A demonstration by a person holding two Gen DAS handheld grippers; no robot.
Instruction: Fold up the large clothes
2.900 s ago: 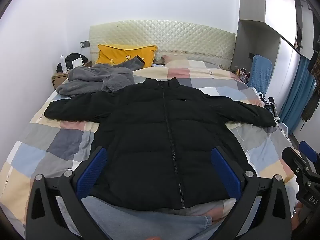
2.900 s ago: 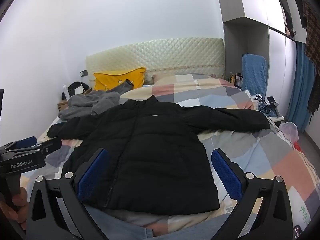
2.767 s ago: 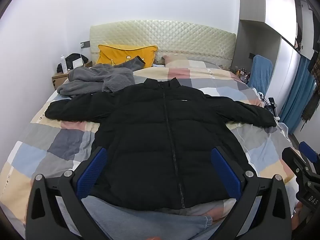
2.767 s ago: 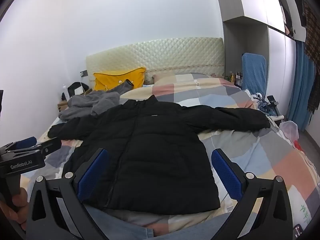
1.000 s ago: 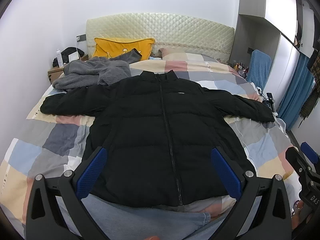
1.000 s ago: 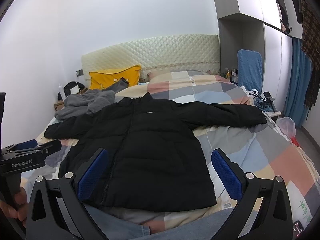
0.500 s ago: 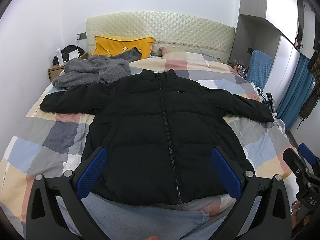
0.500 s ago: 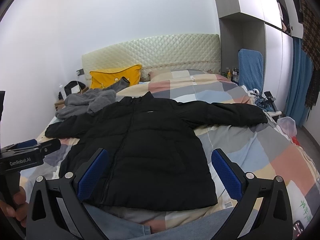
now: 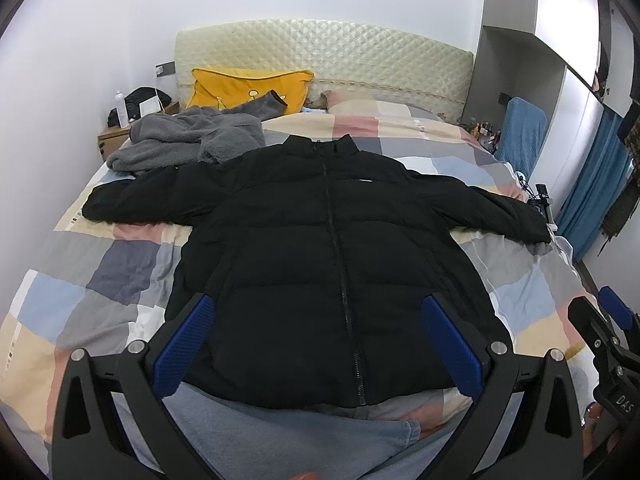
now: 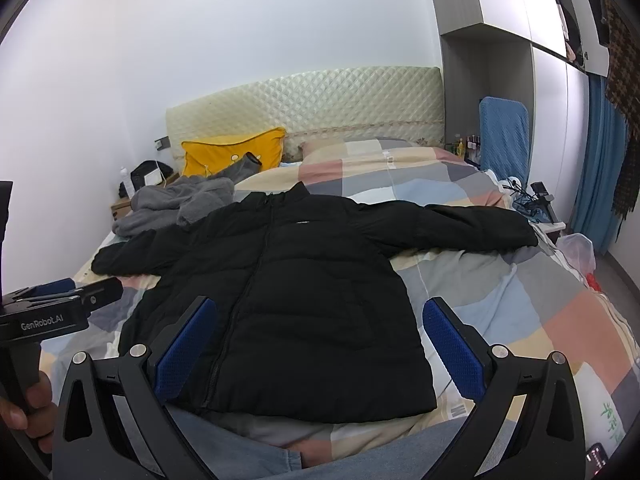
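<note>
A black puffer jacket (image 9: pixel 320 248) lies flat, front up and zipped, on the checked bedspread (image 9: pixel 120 264), with both sleeves spread out sideways. It also shows in the right wrist view (image 10: pixel 288 292). My left gripper (image 9: pixel 318 320) is open and empty, held above the jacket's hem. My right gripper (image 10: pixel 320 324) is open and empty, above the hem toward the jacket's right side. The left gripper's body shows at the left edge of the right wrist view (image 10: pixel 52 316).
A grey fleece garment (image 9: pixel 188 140) lies crumpled at the far left of the bed, by a yellow pillow (image 9: pixel 248 88). A nightstand (image 9: pixel 116 136) stands at the far left. A blue chair (image 9: pixel 520 136) and blue curtain (image 9: pixel 592 192) are at the right. My jeans-clad legs (image 9: pixel 280 436) touch the bed's near edge.
Both views have shifted slightly, tilting a little downward and closer to the jacket. The jacket has not moved. Both grippers stay open.
</note>
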